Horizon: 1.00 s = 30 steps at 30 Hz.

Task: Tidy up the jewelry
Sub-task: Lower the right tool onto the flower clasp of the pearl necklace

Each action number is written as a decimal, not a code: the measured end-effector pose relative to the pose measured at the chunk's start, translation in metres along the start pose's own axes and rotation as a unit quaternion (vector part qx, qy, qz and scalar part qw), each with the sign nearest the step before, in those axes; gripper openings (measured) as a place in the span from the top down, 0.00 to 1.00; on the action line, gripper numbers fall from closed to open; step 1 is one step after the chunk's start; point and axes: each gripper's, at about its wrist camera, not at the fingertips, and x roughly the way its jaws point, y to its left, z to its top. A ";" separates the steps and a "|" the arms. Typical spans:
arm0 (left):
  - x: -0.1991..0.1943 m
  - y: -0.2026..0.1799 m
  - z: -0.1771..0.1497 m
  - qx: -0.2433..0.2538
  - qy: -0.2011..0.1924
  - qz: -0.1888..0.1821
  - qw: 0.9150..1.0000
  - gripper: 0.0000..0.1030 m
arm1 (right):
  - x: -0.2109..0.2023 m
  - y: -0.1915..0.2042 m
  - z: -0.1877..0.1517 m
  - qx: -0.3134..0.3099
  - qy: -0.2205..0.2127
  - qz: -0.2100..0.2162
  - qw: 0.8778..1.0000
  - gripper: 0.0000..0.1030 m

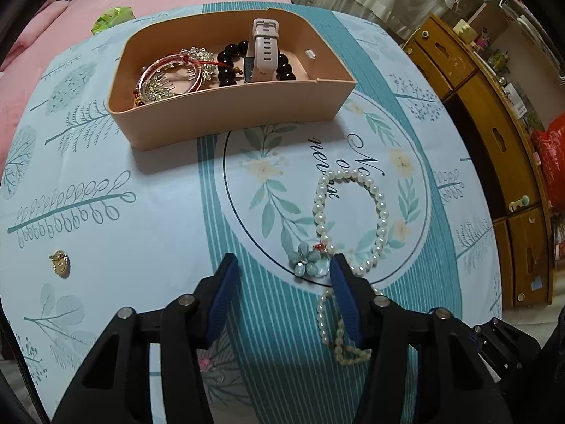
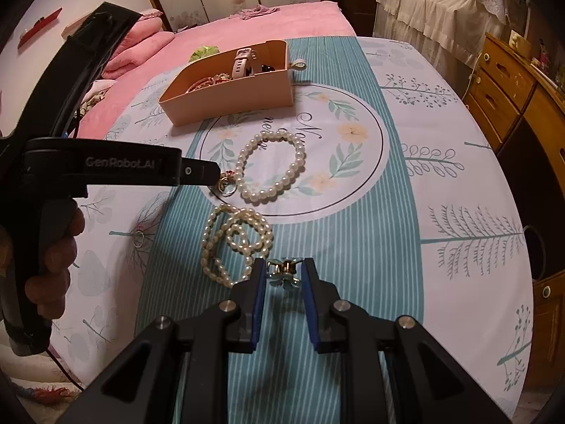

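1. The counter (image 1: pixel 141 212) carries a printed cloth with teal stripes, leaves and a round flower emblem; a pink bed (image 2: pixel 275 24) lies beyond its far edge.
2. A peach box (image 1: pixel 226 120) stands on the far left part of the cloth. Inside it lie a pale watch (image 1: pixel 263 49), a string of black beads (image 1: pixel 233 58), a red cord bangle (image 1: pixel 169 70) and a sparkly brooch (image 1: pixel 197 54).
3. A pearl bracelet (image 1: pixel 349 212) lies in a loop on the round emblem, nearer than the box. A blue flower charm (image 1: pixel 305 259) sits at its near end.
4. A second, smaller-beaded pearl strand (image 2: pixel 236 240) lies coiled on the teal stripes, just near of the bracelet.
5. The left hand-held gripper (image 1: pixel 282 265) has its jaws spread wide apart and holds nothing. Its right finger tip is just beside the flower charm; whether they touch cannot be told.
6. The right hand-held gripper (image 2: pixel 281 271) has its jaws apart on either side of a small blue flower hair clip (image 2: pixel 284 274). Whether the pads press it cannot be told.
7. A small gold round charm (image 1: pixel 60 265) lies alone on the cloth at the near left, well apart from the pearls.
8. A wooden cabinet (image 1: pixel 494 148) stands to the right of the counter.
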 end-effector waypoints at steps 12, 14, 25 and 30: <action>0.002 0.027 0.004 -0.041 0.001 0.028 0.999 0.61 | 0.008 -0.006 0.005 -0.003 0.008 0.007 1.000 0.81; 0.002 0.029 0.005 -0.045 0.000 0.028 0.999 0.60 | 0.009 -0.007 0.005 -0.004 0.009 0.008 1.000 0.81; 0.006 0.018 0.008 -0.025 -0.003 0.028 0.999 0.57 | 0.010 -0.007 0.009 -0.008 0.007 0.015 1.000 0.81; 0.008 0.012 0.009 -0.019 -0.005 0.030 0.999 0.58 | 0.010 -0.008 0.009 -0.006 0.008 0.015 1.000 0.81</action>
